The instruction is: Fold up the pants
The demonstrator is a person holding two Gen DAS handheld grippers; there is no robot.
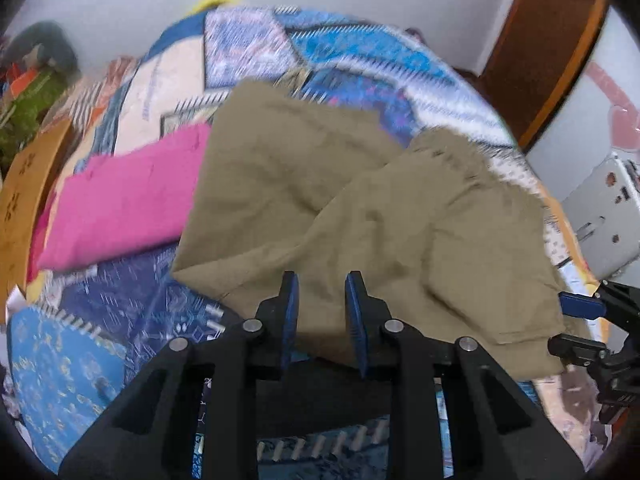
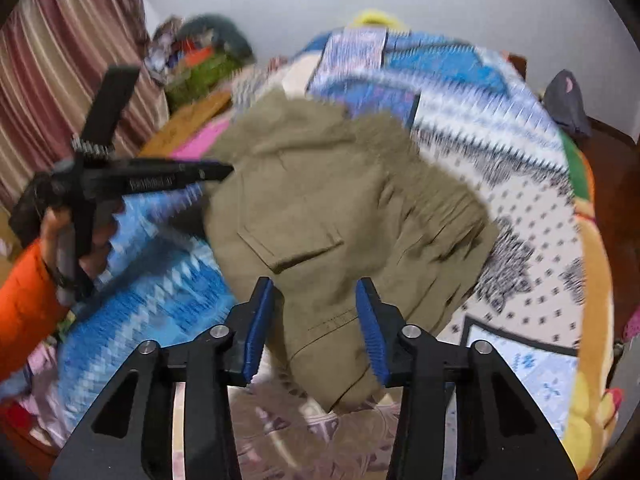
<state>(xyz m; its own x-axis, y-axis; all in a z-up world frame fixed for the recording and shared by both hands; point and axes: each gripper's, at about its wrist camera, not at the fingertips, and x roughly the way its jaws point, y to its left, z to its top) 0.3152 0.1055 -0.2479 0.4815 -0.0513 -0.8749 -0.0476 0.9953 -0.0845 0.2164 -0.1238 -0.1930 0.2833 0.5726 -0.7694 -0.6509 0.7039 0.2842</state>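
A bed (image 1: 360,60) fills the room under a plain pale wall, spread with a busy patchwork blanket (image 2: 168,280) of blues, whites and dotted cream; a striped curtain (image 2: 60,60) hangs at one side and a brown wooden door (image 1: 540,52) stands at the other. The khaki pants (image 1: 320,200) lie in a rumpled heap in the middle of the blanket, partly doubled over themselves, with a flapped pocket (image 2: 292,240) facing up in the right wrist view and a hemmed edge nearest the cameras; a folded pink cloth (image 1: 120,204) lies just beside them on the side toward the curtain, touching or slightly tucked under their edge. The left gripper (image 1: 322,304) hovers over the near edge of the pants with its blue-padded jaws parted and nothing between them but the fabric seen below; from the right wrist view it shows side-on (image 2: 216,170), held in a hand (image 2: 60,236) with an orange sleeve, its tip at the edge of the pants. The right gripper (image 2: 316,320) is likewise released, its jaws spread wide above the near hem; whether either pair touches the cloth I cannot tell. A heap of coloured clothes (image 2: 192,56) sits against the wall beyond the bed; both views are blurred.
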